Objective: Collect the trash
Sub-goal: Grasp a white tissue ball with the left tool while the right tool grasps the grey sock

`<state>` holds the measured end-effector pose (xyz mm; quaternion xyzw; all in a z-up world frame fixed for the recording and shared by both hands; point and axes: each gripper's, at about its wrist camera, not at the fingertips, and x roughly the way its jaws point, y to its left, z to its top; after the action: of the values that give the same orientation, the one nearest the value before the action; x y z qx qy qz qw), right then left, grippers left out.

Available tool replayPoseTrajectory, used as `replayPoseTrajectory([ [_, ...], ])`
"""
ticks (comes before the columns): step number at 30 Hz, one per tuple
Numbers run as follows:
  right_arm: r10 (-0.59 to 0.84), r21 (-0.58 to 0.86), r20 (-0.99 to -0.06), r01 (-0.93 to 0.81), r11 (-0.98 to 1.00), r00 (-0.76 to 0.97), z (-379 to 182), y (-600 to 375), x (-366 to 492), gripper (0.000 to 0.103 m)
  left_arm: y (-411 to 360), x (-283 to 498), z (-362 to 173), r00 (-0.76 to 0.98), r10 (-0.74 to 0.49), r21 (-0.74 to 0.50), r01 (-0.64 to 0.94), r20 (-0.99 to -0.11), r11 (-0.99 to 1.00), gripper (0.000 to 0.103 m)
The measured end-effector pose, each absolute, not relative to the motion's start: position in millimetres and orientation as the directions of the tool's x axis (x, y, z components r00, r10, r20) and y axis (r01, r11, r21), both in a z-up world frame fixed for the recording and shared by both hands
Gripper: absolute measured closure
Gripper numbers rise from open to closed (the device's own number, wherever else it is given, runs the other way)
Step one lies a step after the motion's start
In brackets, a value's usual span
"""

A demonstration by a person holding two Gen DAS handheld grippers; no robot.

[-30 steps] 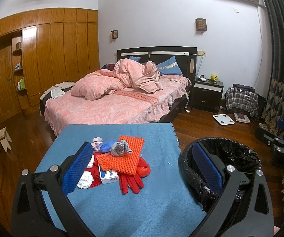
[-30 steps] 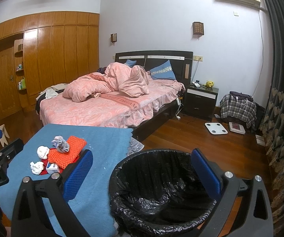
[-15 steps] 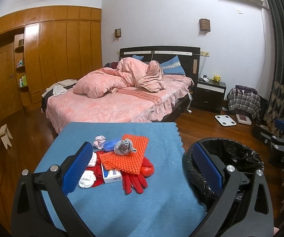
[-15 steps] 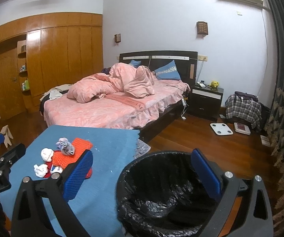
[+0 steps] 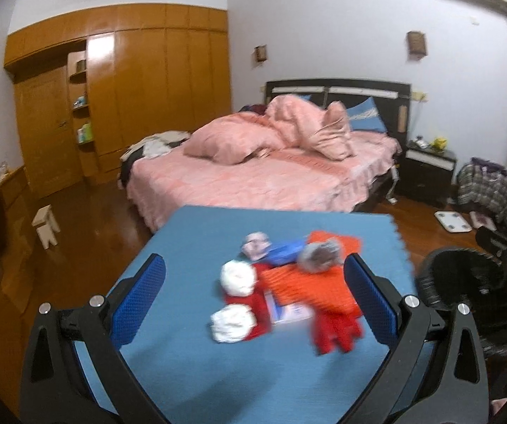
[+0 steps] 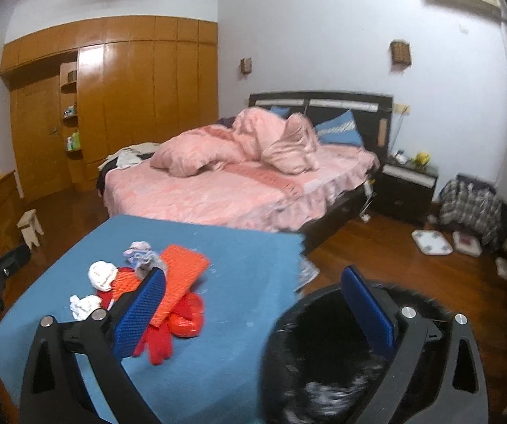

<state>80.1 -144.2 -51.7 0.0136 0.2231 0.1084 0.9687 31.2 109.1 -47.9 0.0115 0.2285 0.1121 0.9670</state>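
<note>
- Hovering above the blue table [image 5: 190,247], the left tool [image 5: 253,293] has its jaws spread wide and holds nothing.
- Between its blue pads, lower on the table, lies the trash pile [image 5: 288,289]: two white paper wads [image 5: 238,277], an orange mesh sheet [image 5: 310,282], a red glove [image 5: 338,328], a small box [image 5: 290,312] and a grey crumple [image 5: 318,255].
- Compared with a second ago, the pile sits centred between the left tool's fingers rather than toward the left one, and the picture is blurred.
- The right tool [image 6: 253,314] is also spread and empty, its right finger over the black-lined trash bin [image 6: 324,353] beside the table.
- In the right view the pile [image 6: 154,282] now shows larger and nearer its left finger than before.
</note>
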Motion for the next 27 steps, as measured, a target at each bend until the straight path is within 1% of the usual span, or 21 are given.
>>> replayPoseTrajectory([
  [3, 0.248, 0.110, -0.456, -0.222, 0.969, 0.855, -69.5, -128.3, 95.2, 0.006, 130.0, 38.3, -63.9, 0.852, 0.242, 0.077, -0.234, -0.464, 0.969, 0.005],
  [6, 0.263, 0.108, -0.461, -0.241, 0.964, 0.848, -84.1, -110.1, 109.2, 0.006, 146.8, 47.7, -85.9, 0.824, 0.263, 0.076, -0.261, -0.501, 0.962, 0.005],
  [12, 0.270, 0.094, -0.484, -0.258, 0.962, 0.832, -109.3, -83.9, 136.1, 0.006, 168.9, 71.4, -126.8, 0.780, 0.258, 0.063, -0.271, -0.571, 0.960, 0.005],
  [16, 0.279, 0.087, -0.496, -0.273, 0.958, 0.822, -121.0, -74.7, 143.8, 0.006, 173.8, 84.8, -144.3, 0.760, 0.251, 0.065, -0.267, -0.600, 0.962, 0.006],
  [17, 0.282, 0.087, -0.499, -0.277, 0.957, 0.820, -122.9, -72.3, 146.8, 0.006, 174.7, 88.3, -147.9, 0.756, 0.251, 0.065, -0.267, -0.605, 0.961, 0.007],
  [19, 0.293, 0.094, -0.500, -0.285, 0.954, 0.815, -125.7, -68.3, 152.4, 0.006, 178.2, 94.5, -155.4, 0.747, 0.243, 0.059, -0.264, -0.618, 0.963, 0.013],
  [20, 0.296, 0.096, -0.501, -0.288, 0.953, 0.813, -127.1, -65.9, 155.9, 0.006, 179.9, 98.1, -160.0, 0.741, 0.233, 0.051, -0.260, -0.630, 0.964, 0.020],
  [21, 0.301, 0.100, -0.502, -0.292, 0.951, 0.811, -127.6, -63.5, 159.3, 0.006, 180.3, 101.3, -163.4, 0.735, 0.227, 0.047, -0.257, -0.639, 0.965, 0.025],
  [22, 0.305, 0.102, -0.502, -0.295, 0.950, 0.809, -127.6, -61.3, 161.2, 0.006, 181.8, 105.5, -170.3, 0.722, 0.208, 0.036, -0.247, -0.659, 0.968, 0.027],
  [25, 0.315, 0.095, -0.498, -0.310, 0.946, 0.808, -125.9, -54.4, 167.5, 0.006, 182.4, 114.1, -182.4, 0.704, 0.185, 0.019, -0.236, -0.686, 0.971, 0.039],
  [27, 0.326, 0.093, -0.497, -0.324, 0.941, 0.804, -125.5, -48.6, 172.9, 0.006, 183.8, 116.8, -189.0, 0.698, 0.141, -0.014, -0.212, -0.702, 0.977, 0.055],
])
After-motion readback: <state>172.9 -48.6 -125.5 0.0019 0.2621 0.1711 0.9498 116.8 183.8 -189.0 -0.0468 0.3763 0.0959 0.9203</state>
